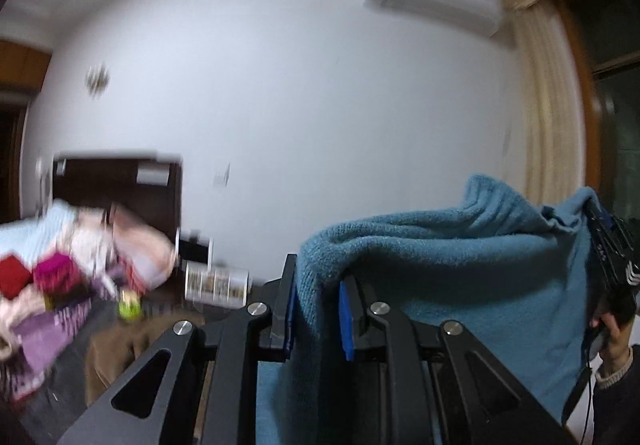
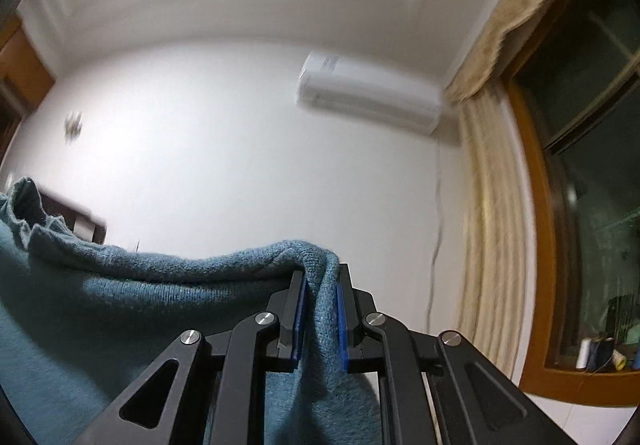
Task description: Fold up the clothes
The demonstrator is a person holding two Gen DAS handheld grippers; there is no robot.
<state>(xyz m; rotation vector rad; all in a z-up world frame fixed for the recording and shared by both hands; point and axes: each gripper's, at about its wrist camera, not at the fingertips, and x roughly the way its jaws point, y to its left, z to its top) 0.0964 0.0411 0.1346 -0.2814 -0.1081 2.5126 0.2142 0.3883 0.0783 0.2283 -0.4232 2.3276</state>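
Both claws are holding one blue-green sweater up in the air. Left claw [image 1: 318,309] is pinching a fold of the sweater [image 1: 440,265], which is stretching off to its right, where a hand [image 1: 614,341] is holding the other claw. Right claw [image 2: 322,315] is pinching the sweater's edge, and the cloth is hanging to its left. Behind it, a white air conditioner [image 2: 368,93] is sitting high on the wall.

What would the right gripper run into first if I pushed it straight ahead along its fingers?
Apart from the teal sweater already clamped in the right gripper, nothing near: the line runs up to the bare white wall, left of the air conditioner. Its distance is unclear.
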